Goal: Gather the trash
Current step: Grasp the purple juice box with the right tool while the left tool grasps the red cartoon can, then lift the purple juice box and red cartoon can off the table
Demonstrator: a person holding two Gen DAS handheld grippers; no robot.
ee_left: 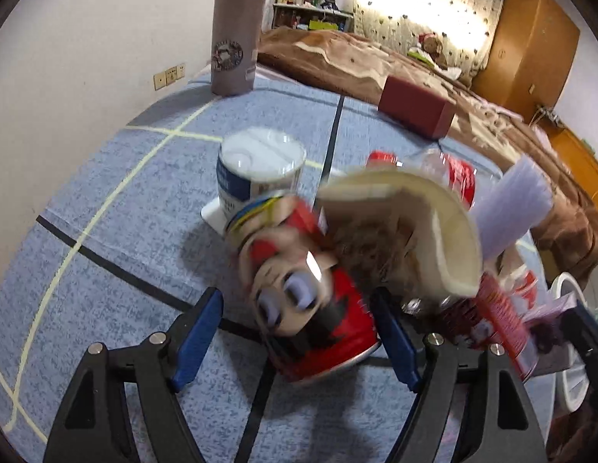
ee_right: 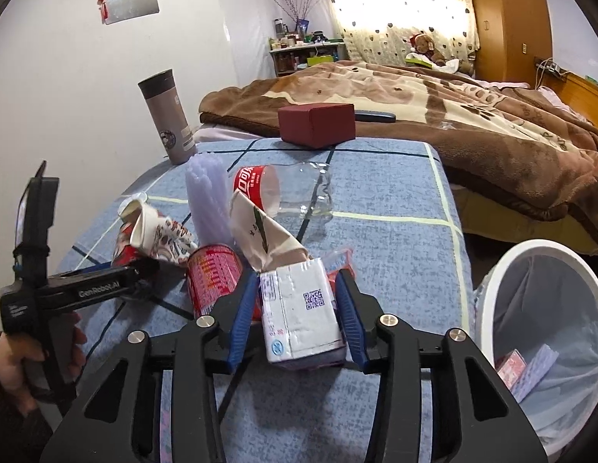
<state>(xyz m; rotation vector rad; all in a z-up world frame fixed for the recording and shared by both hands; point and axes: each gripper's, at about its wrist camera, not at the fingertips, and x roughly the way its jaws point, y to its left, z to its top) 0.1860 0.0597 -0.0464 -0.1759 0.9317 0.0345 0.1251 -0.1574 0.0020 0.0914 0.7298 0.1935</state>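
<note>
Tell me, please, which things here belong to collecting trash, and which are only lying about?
For the job:
- white carton, between the right gripper pads
- red can, between the open left gripper fingers
- crumpled paper cup
- clear plastic bottle
- lined bin

Lying about:
- grey flask
- dark red box
- brown blanket

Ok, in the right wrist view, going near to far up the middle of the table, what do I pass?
White carton between the fingers, crumpled paper cup, clear plastic bottle with red label, dark red box.
</note>
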